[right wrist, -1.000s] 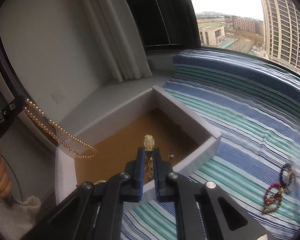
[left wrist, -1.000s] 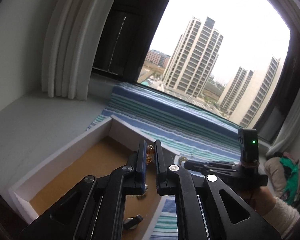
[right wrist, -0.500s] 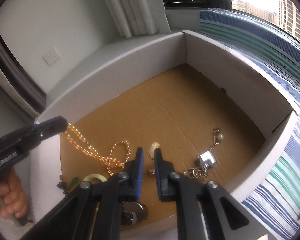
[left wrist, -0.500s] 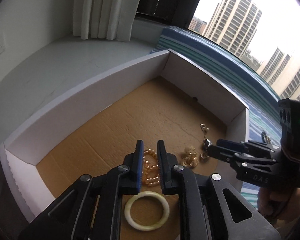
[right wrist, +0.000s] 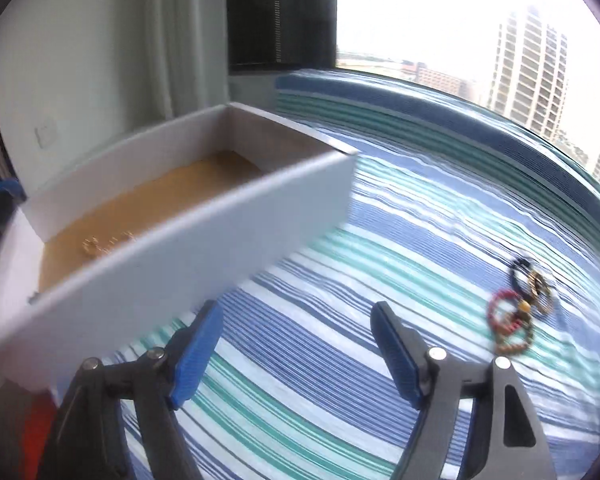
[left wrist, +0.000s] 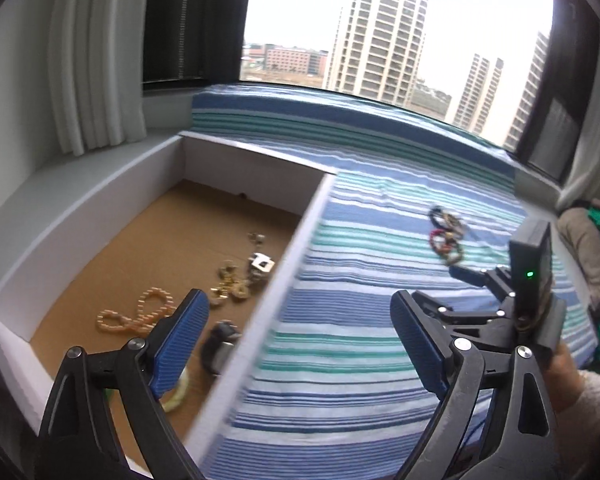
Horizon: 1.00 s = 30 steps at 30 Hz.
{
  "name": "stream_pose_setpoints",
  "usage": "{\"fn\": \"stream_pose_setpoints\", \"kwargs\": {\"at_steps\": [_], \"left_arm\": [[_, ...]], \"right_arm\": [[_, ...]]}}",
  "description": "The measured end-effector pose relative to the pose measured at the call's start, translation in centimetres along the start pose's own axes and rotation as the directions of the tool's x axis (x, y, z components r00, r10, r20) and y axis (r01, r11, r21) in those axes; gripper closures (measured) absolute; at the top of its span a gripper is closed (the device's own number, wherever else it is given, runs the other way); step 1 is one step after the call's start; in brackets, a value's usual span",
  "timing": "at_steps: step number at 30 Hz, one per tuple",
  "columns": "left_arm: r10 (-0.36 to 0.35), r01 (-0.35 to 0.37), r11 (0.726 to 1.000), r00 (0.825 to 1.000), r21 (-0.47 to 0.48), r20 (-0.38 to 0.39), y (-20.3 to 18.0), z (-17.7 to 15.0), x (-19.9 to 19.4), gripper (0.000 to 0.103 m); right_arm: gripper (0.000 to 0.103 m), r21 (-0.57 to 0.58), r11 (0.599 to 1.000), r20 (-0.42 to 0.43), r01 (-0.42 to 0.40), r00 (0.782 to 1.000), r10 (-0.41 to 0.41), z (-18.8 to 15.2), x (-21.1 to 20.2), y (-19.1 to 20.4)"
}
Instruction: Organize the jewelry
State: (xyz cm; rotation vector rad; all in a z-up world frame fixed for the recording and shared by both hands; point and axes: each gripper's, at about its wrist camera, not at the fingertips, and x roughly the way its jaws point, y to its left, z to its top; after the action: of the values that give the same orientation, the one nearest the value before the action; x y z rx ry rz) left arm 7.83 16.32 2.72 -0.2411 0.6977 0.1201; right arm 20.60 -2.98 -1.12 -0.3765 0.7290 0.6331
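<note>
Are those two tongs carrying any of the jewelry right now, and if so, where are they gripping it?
Nothing is held. The left tongs and right tongs are both opening with nothing between their blue pads.

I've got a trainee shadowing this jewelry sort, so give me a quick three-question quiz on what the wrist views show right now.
1. True or false: the pink bead necklace lies inside the white box.
2. Where are the loose bracelets? A) in the box B) on the striped cloth C) in the right gripper
3. What do the left gripper jaws hold?

Key:
1. True.
2. B.
3. Nothing; the jaws are opening and empty, as are the right gripper's.
</note>
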Motion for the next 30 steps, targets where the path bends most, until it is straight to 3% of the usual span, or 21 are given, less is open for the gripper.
{"fn": "stream_pose_setpoints", "kwargs": {"at_steps": [4, 7, 10, 11, 13, 15, 17, 20, 23, 30], "left_arm": [[-0.170, 0.174, 0.984, 0.980, 0.040, -0.100, -6.3, -2.3, 4.2, 0.004], [-0.155, 0.173, 0.978, 0.976, 0.118, -0.154, -10.2, -4.1, 8.9, 0.004], [-0.094, 0.132, 0.971, 0.977, 0.202, -0.190, -12.5, -5.1, 14.0, 0.004], [-0.082, 0.125, 0.968, 0.977, 0.218, -0.196, -12.9, -5.3, 15.2, 0.004], [-0.069, 0.120, 0.964, 0.975, 0.238, -0.210, -13.7, -5.4, 17.8, 0.004], [-0.048, 0.104, 0.966, 0.972, 0.238, -0.229, -14.0, -5.2, 19.9, 0.004], [-0.033, 0.089, 0.968, 0.972, 0.235, -0.231, -14.0, -5.0, 21.4, 0.004], [0.016, 0.046, 0.959, 0.976, 0.278, -0.217, -14.3, -4.4, 22.4, 0.001], [0.009, 0.053, 0.963, 0.974, 0.265, -0.225, -14.1, -4.0, 23.2, 0.000], [0.008, 0.053, 0.963, 0.974, 0.264, -0.226, -14.1, -4.0, 23.1, 0.000]], "right_arm": [[0.025, 0.064, 0.976, -0.050, 0.209, 0.977, -0.206, -6.5, -1.1, -7.6], [0.025, 0.108, 0.923, -0.096, 0.370, 0.928, -0.361, -10.6, -1.9, -13.1], [0.025, 0.194, 0.873, -0.142, 0.448, 0.893, -0.427, -13.5, -2.4, -17.8], [0.025, 0.228, 0.861, -0.172, 0.455, 0.889, -0.425, -14.2, -2.5, -19.1], [0.025, 0.316, 0.842, -0.177, 0.436, 0.899, -0.400, -14.8, -3.0, -21.2], [0.025, 0.321, 0.828, -0.198, 0.459, 0.888, -0.416, -15.1, -2.9, -22.0], [0.025, 0.351, 0.827, -0.204, 0.439, 0.898, -0.390, -15.1, -2.8, -22.1], [0.025, 0.382, 0.829, -0.200, 0.409, 0.912, -0.359, -15.4, -3.0, -22.6], [0.023, 0.437, 0.823, -0.191, 0.362, 0.932, -0.309, -15.8, -2.9, -23.3], [0.022, 0.428, 0.822, -0.199, 0.374, 0.927, -0.318, -15.8, -2.8, -23.1]]}}
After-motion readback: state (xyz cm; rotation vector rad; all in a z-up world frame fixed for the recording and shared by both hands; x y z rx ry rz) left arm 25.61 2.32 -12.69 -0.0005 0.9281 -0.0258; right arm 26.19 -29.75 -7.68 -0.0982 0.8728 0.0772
